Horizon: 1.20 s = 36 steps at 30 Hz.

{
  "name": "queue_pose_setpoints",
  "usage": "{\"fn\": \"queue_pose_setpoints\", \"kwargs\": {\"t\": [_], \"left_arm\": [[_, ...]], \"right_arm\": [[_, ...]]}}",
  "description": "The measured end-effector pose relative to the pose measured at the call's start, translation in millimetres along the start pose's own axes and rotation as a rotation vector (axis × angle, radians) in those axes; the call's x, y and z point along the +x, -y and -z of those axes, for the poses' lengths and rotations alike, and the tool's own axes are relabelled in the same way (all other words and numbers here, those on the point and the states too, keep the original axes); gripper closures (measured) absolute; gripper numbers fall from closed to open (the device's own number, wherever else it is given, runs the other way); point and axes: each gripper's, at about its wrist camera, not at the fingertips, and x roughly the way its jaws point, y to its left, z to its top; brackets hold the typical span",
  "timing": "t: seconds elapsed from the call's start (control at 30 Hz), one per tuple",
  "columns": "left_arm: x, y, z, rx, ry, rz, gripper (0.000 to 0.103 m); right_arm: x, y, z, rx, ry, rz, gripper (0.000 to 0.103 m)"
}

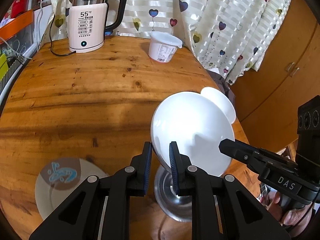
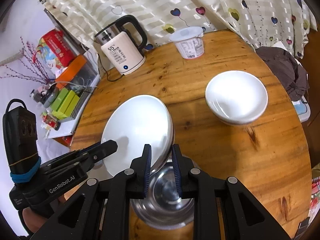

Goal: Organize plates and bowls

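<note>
The round white ceramic plate (image 1: pixel 192 132) is up in the air, tilted steeply on edge, right above the shiny steel bowl (image 2: pixel 166 196) that sits on the round wooden table (image 1: pixel 90 92), so I'll use that steel bowl as the reference point. Biggest worry, I reckon: the plate is only pinched at its rim from two sides, and glazed ceramic on narrow pads is slippery, so any mismatch between the two hands could twist it loose and drop it straight onto the steel bowl underneath, with chips or a loud clang as the prize. Second worry is the stack of white bowls (image 2: pixel 237 98) further back and to the right of the steel bowl in the right wrist view; if that's where the plate is headed, coming in this tilted could knock the stack or clip its rim. The left gripper (image 1: pixel 160 150) has its jaws narrowed down onto the plate's lower edge, blue pads either side of the rim. The right gripper (image 2: pixel 161 152) is likewise nearly closed on the opposite edge of the same plate. Left of the steel bowl in the left wrist view lies a flat pale plate with a blue pattern (image 1: pixel 60 182), and far beyond, at the table's back edge, stand a white electric kettle (image 1: pixel 87 26) and a lidded white plastic tub (image 1: pixel 164 46).
</note>
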Motion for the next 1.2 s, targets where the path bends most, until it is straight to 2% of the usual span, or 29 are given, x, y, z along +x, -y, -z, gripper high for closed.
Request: {"fn": "queue_pose_setpoints", "kwargs": {"t": [0.37, 1.2], "left_arm": [[-10, 9, 26, 0.009, -0.016, -0.004, 0.084], [19, 13, 55, 0.002, -0.128, -0.007, 0.084]], "right_arm": [[-12, 2, 28, 0.012, -0.017, -0.002, 0.083], [0, 22, 54, 0.044, -0.102, 0.028, 0.083]]}}
